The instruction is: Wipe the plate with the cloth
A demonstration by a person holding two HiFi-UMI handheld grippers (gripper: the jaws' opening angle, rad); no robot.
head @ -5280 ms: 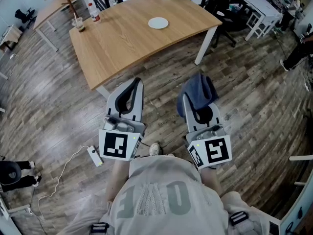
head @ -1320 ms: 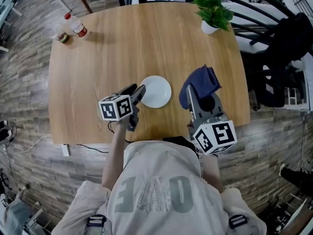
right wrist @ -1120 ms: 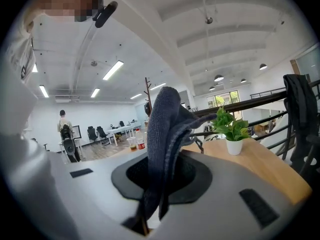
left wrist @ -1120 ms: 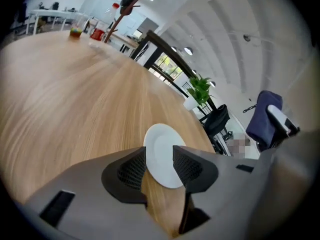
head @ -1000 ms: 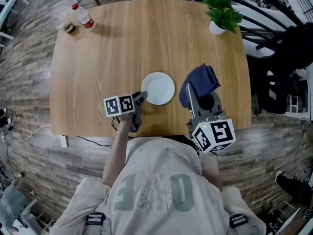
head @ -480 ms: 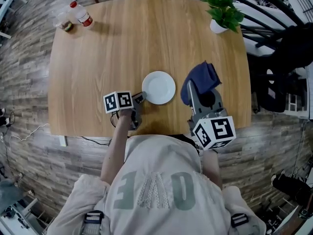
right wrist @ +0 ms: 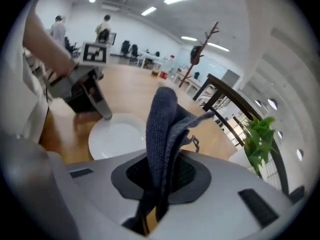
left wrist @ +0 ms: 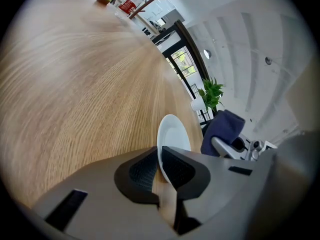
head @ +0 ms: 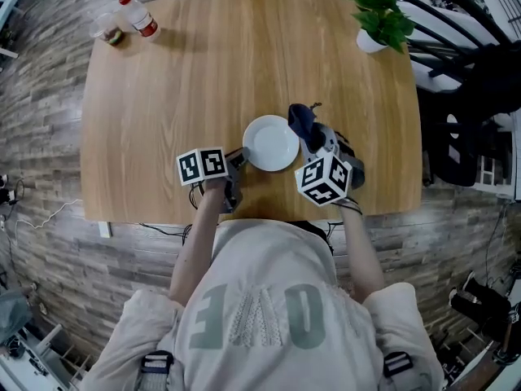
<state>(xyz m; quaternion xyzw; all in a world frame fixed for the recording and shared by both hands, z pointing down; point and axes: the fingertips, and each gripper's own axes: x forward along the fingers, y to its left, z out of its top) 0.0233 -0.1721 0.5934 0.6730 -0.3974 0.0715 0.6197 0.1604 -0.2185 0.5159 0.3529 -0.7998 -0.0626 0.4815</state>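
A white plate [head: 271, 142] lies on the wooden table [head: 179, 80], near the front edge. My left gripper [head: 242, 155] is at the plate's near-left rim. In the left gripper view its jaws [left wrist: 160, 156] are closing, and the plate [left wrist: 175, 134] rim is pinched between the pads. My right gripper [head: 313, 142] hangs at the plate's right side, shut on a dark blue cloth [head: 301, 120]. The cloth [right wrist: 162, 119] stands up out of the jaws in the right gripper view. Behind it there are the plate [right wrist: 117, 136] and the left gripper [right wrist: 106, 115].
A potted plant [head: 381, 24] stands at the table's far right. A bottle [head: 140, 19] and a glass [head: 109, 35] stand at the far left corner. Black railing and a chair [head: 480, 72] lie beyond the right edge. The table's front edge runs just below both grippers.
The right gripper dropped and rolled, bringing the cloth from right of the plate down to its right rim. The left jaws closed on the plate's rim.
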